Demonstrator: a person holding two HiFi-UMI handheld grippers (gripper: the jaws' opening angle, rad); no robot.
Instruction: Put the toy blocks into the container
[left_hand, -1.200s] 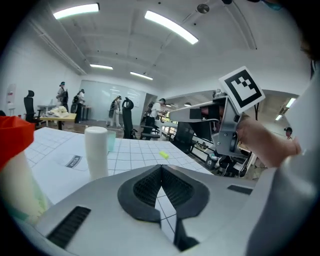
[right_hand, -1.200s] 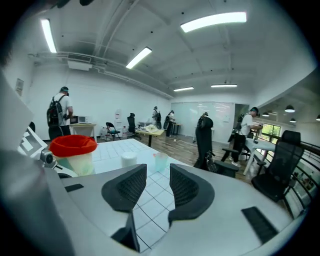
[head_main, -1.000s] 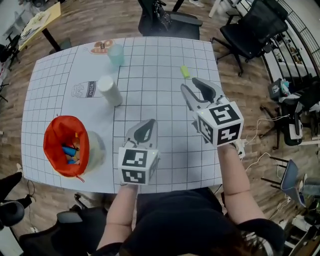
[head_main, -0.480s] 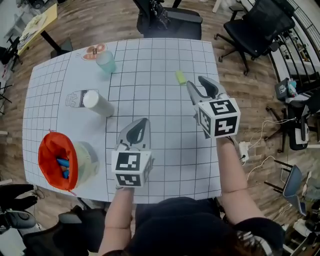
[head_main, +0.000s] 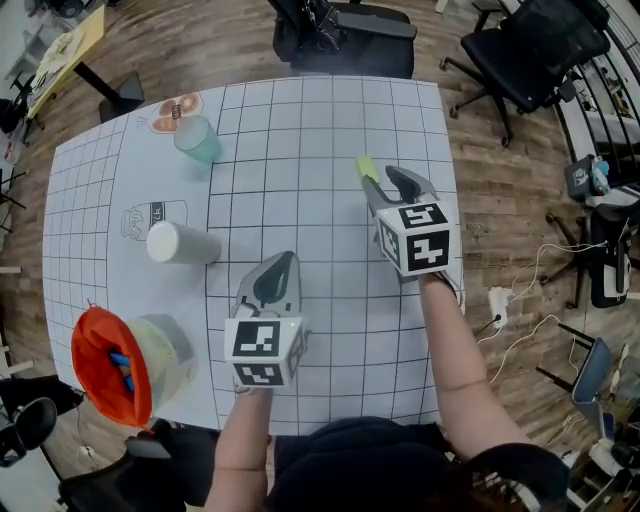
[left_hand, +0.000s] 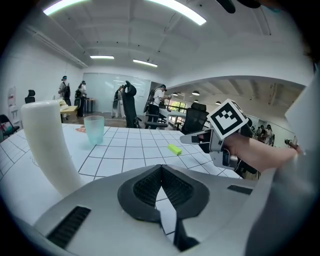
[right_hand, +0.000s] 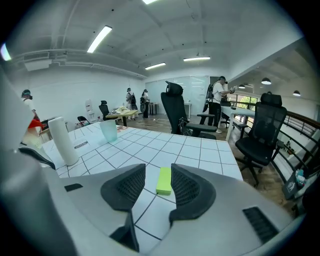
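Observation:
A lime-green block (head_main: 366, 166) (right_hand: 163, 181) lies flat on the gridded table. My right gripper (head_main: 379, 184) (right_hand: 158, 174) is over it, and its jaws are opening. The block lies in the gap between the pads, which do not press on it. My left gripper (head_main: 279, 268) (left_hand: 160, 186) hovers shut and empty near the table's front middle. From it I see the green block (left_hand: 174, 149) and the right gripper (left_hand: 194, 138) ahead. The container (head_main: 92, 385), orange-lined, lies at the front left corner with blue blocks (head_main: 121, 362) inside.
A white cylinder (head_main: 180, 243) (left_hand: 47, 145) (right_hand: 65, 140) stands left of centre. A pale teal cup (head_main: 198, 140) (left_hand: 94, 129) (right_hand: 108, 131) is at the back left. Office chairs (head_main: 530, 50) stand beyond the table's far and right edges.
My right gripper has moved forward to the green block, which now lies between its jaws. The head view has shifted, so the container sits lower and further left.

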